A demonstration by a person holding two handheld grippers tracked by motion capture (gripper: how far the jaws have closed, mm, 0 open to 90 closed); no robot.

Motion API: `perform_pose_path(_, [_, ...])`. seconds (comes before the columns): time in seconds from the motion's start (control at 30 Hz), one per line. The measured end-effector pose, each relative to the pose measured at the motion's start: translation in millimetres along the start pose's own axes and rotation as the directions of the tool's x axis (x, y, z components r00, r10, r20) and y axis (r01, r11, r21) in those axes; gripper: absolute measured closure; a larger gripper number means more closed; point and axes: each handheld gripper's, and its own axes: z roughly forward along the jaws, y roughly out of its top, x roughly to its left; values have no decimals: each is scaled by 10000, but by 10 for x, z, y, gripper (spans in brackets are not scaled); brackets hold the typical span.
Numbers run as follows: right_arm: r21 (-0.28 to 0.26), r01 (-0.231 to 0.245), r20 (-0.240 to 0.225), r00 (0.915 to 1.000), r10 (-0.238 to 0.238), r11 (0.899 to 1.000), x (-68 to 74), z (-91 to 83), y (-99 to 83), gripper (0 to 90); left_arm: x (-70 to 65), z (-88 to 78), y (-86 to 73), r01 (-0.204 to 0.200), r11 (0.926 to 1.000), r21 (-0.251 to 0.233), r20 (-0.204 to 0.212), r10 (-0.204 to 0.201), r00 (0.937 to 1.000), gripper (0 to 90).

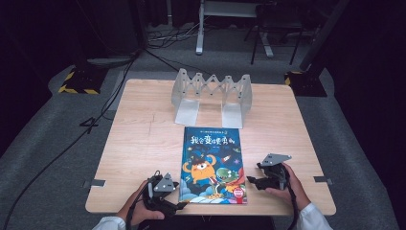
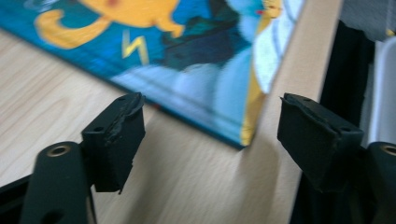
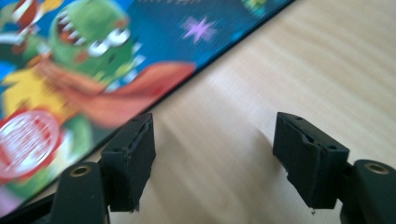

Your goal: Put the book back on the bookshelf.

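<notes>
We have the left gripper [image 1: 181, 206] and right gripper [image 1: 250, 182] both released, flanking the picture book [image 1: 213, 165] lying flat at the table's [image 1: 139, 143] near edge. Nothing grasped yet; the expanding book rack [image 1: 212, 96] waits behind.

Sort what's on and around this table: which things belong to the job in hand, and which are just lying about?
In the job:
- picture book, flat on the table
- left tool, open at the book's near left corner
- right tool, open beside its right edge

Lying about:
- grey folding book rack, empty, behind the book
- cables on the floor
</notes>
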Motion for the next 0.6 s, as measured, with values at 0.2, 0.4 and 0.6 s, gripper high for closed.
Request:
perform_pose_path(0.2, [777, 909, -577, 9946, -865, 9928, 252, -158, -56, 392, 104, -80, -90, -139, 9999, 51, -667, 142, 9977, 199])
perform_pose_path(0.4, [1538, 1477, -1193, 9843, -1301, 9770, 421, -217, -41, 415, 243, -122, -145, -192, 9998, -51, -1065, 186, 9941, 194])
perform_pose_path(0.6, [2716, 1787, -1387, 9796, -1453, 9457, 534, -233, 49, 429, 328, -41, -54, 407, 9991, -155, -1633, -426, 9857, 174])
